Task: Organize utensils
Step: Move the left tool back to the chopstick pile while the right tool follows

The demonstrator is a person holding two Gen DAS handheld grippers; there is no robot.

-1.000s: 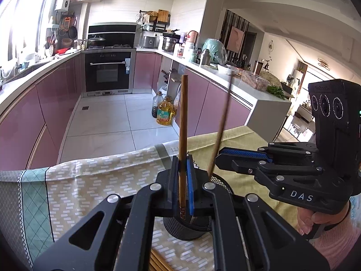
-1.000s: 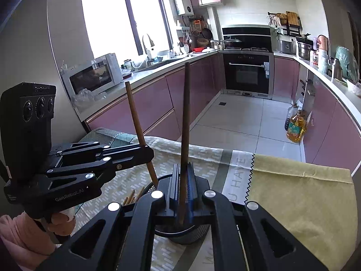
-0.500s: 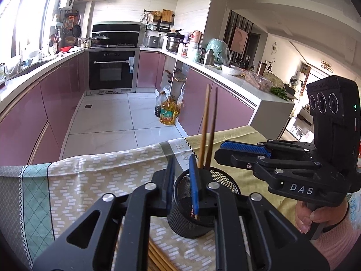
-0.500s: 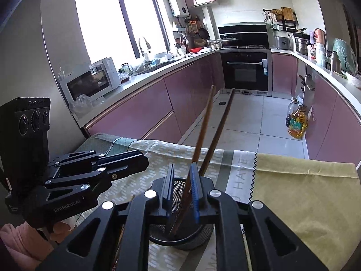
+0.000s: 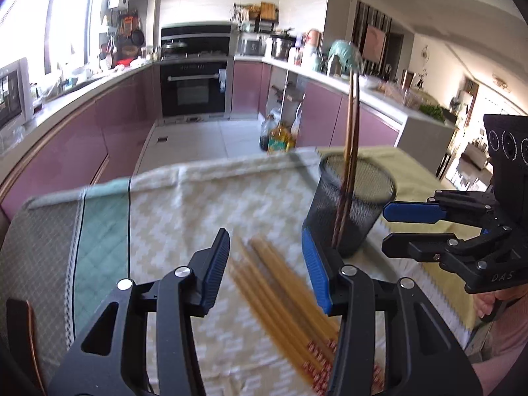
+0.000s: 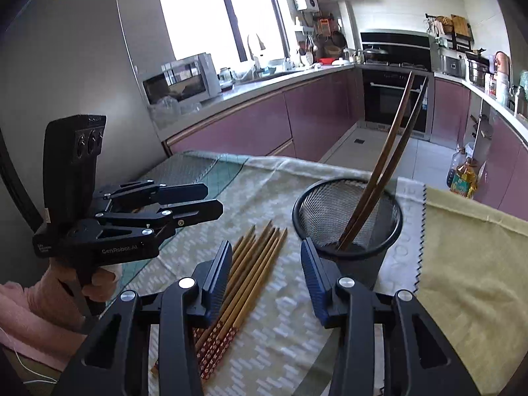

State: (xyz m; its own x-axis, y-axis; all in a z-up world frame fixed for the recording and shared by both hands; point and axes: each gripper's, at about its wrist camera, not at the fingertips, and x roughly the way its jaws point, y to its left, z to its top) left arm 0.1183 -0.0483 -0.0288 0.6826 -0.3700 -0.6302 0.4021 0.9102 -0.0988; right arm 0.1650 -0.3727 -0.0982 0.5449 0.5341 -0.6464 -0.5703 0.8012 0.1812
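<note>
A black mesh cup (image 5: 356, 204) (image 6: 346, 211) stands on the patterned cloth. Two dark chopsticks (image 5: 351, 125) (image 6: 396, 142) lean inside it, free of both grippers. Left of the cup lies a bundle of several light bamboo chopsticks (image 5: 280, 283) (image 6: 250, 264) with red patterned ends. My left gripper (image 5: 264, 234) (image 6: 214, 199) hovers over the bundle, its jaws opening and nothing between the pads. My right gripper (image 6: 265, 244) (image 5: 386, 231) is above the bundle's near end beside the cup, jaws also opening and empty.
The patterned tablecloth (image 6: 280, 336) meets a yellow cloth (image 6: 468, 264) on the right. Beyond the table's far edge is the kitchen floor with oil bottles (image 6: 462, 175). A person's hands (image 6: 99, 283) hold both gripper handles.
Both grippers let go of the dark chopsticks, which now rest in the cup. Both pulled back and down toward the bamboo bundle, and their jaws widened.
</note>
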